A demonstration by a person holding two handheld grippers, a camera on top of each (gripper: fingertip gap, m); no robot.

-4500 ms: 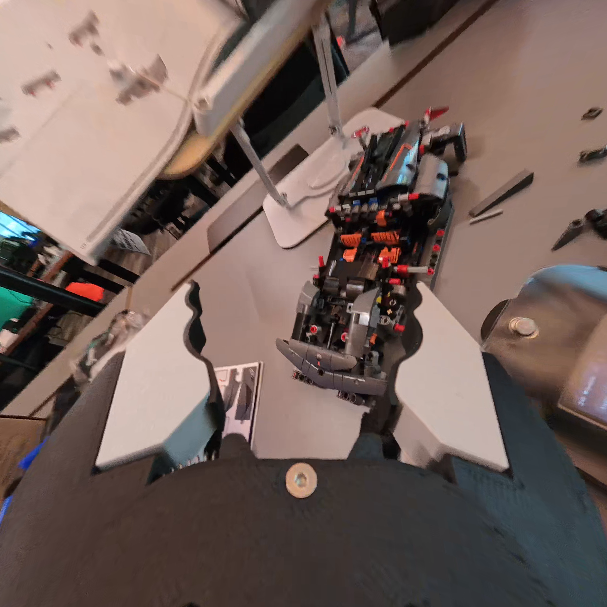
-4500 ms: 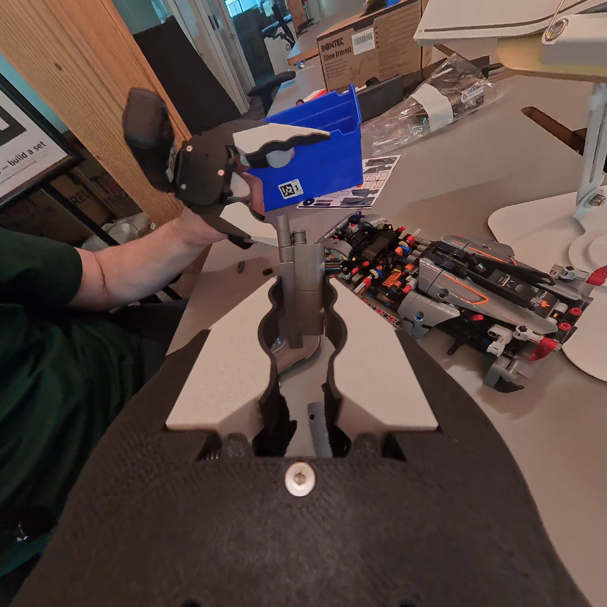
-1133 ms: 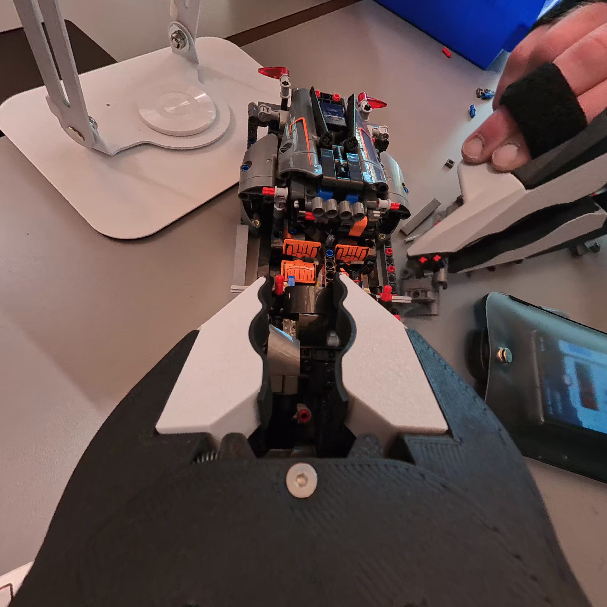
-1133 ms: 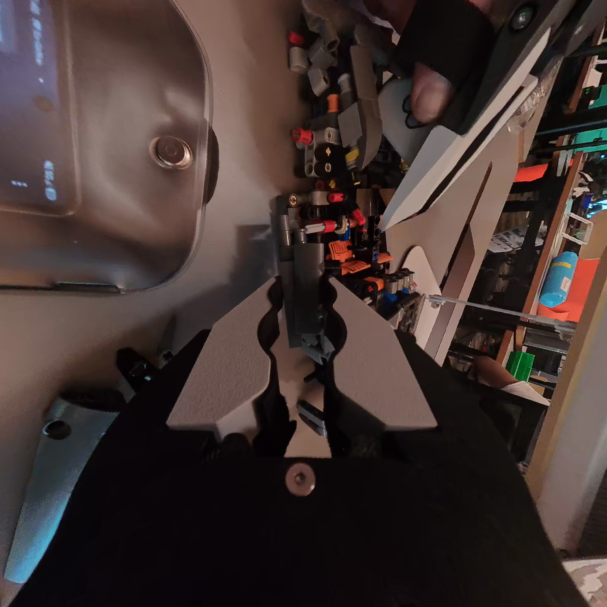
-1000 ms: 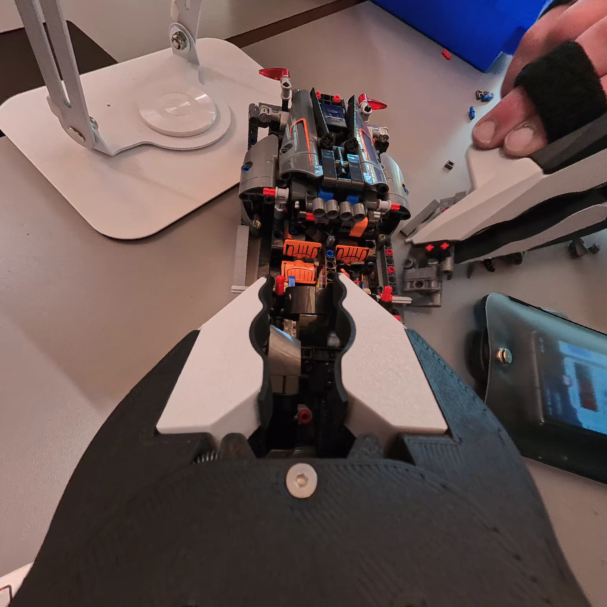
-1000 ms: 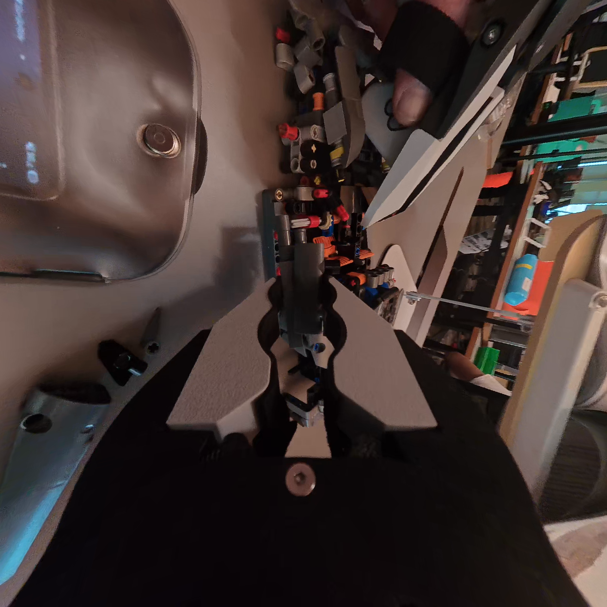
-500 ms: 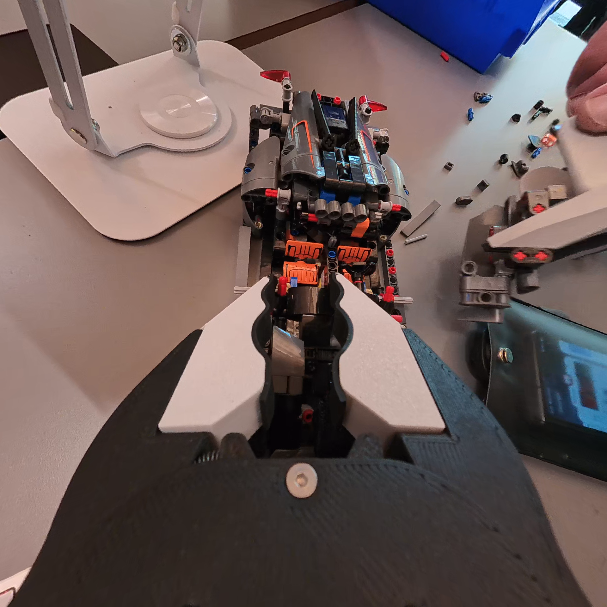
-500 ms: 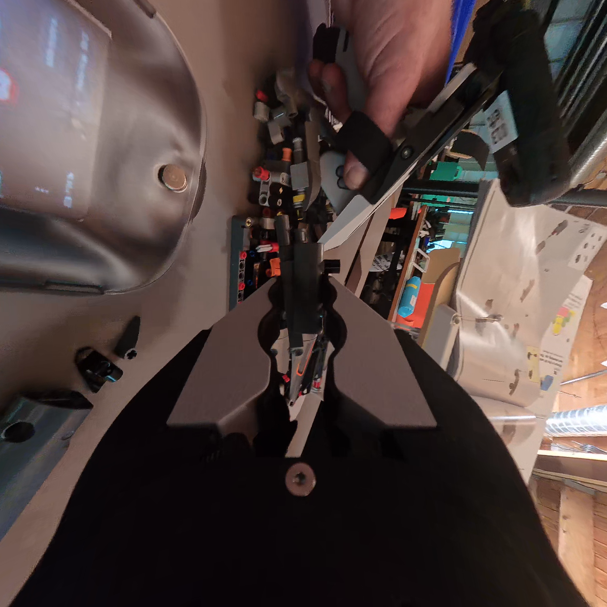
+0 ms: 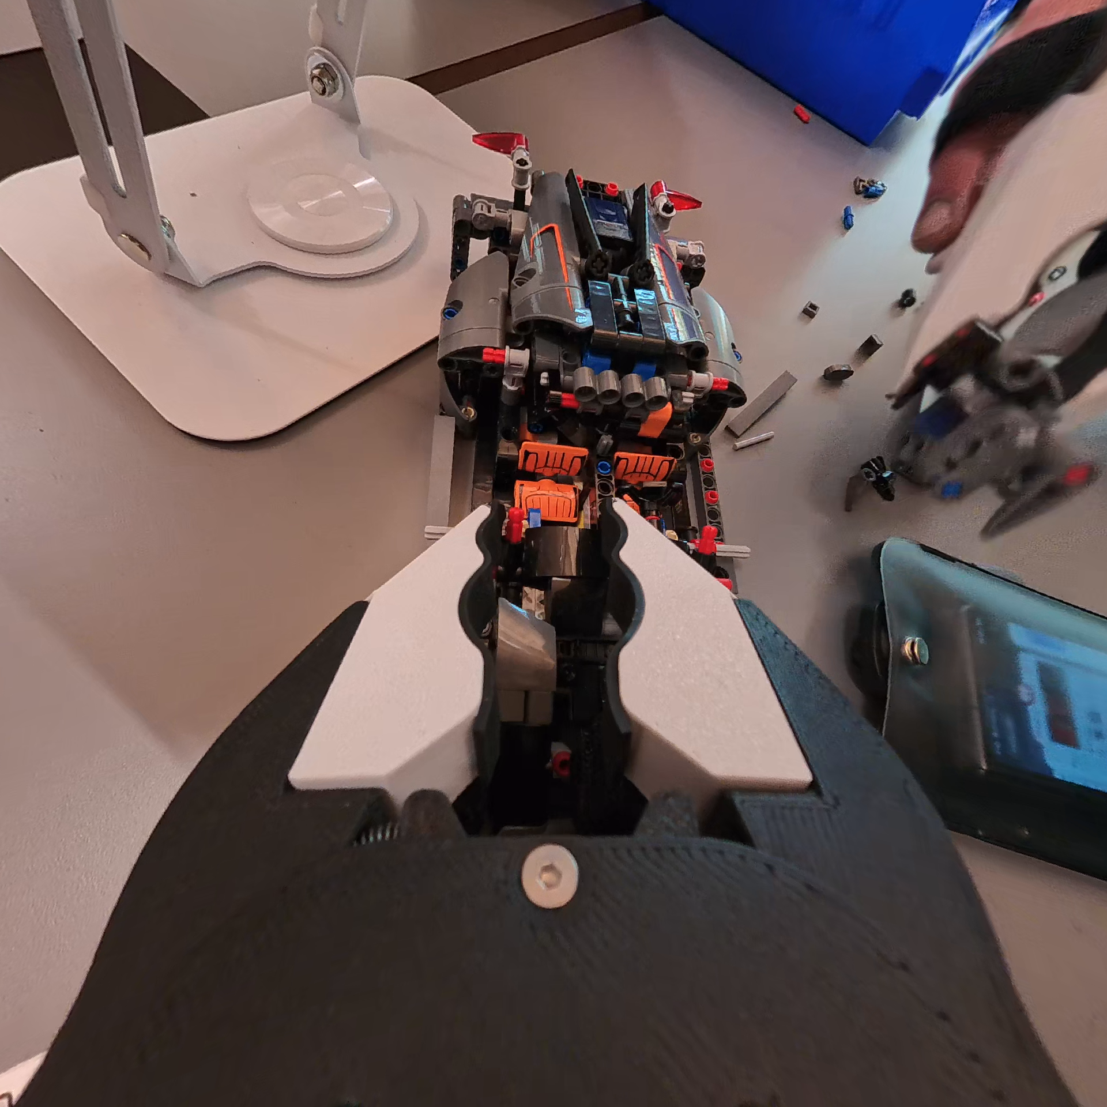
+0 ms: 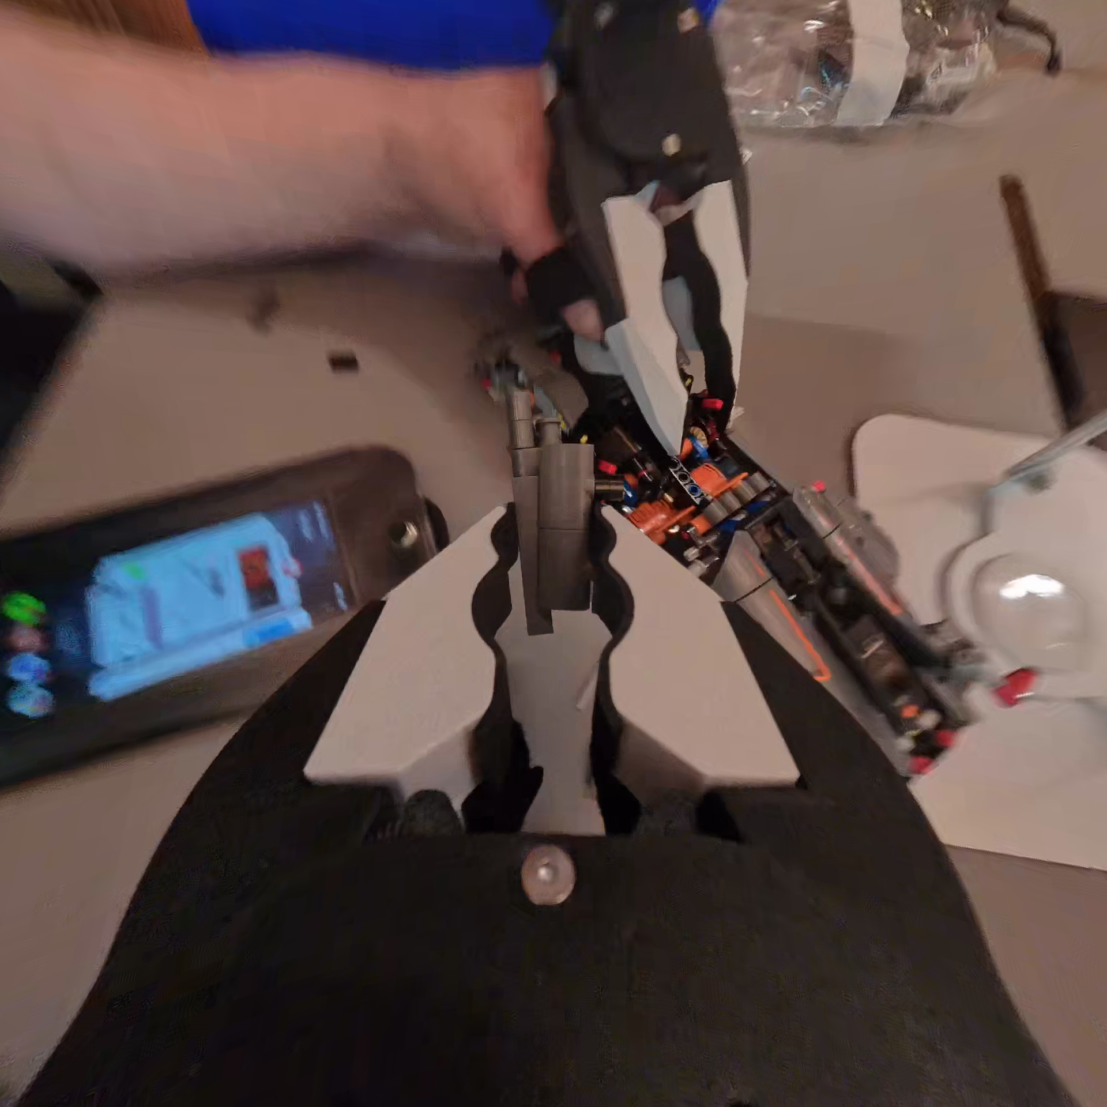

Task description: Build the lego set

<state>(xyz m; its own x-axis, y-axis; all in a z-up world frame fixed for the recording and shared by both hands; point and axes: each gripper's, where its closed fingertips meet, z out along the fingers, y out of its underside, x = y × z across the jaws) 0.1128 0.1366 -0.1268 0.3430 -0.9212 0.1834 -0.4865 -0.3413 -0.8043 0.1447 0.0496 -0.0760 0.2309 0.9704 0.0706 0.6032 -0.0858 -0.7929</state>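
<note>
Clearly the lego car [image 9: 590,359] is the sort of thing that is stiff along its frame but fragile at its edges: a long dark grey and orange body bristling with small red pins and clip-on panels that would likely pop off under a sideways squeeze. It lies flat on the grey table [image 9: 180,599], its far end just beside the white stand base [image 9: 239,287]. The left gripper [image 9: 551,521] is clenched on the car's near end, gripping the black core of the frame, which looks the soundest place to hold.

The right gripper [image 10: 554,515] is closed on a grey sub-assembly [image 10: 554,533], a light, rigid stack of beams standing up between its tips, held off to the car's right; in the left wrist view it is blurred, so how it lines up with the car is hard to say.

Room is tight on the right: a phone [image 9: 988,707] lies near the car's side, and loose pieces [image 9: 838,371] dot the table farther off. A blue bin [image 9: 838,54] sits at the far right. The left side has open table.
</note>
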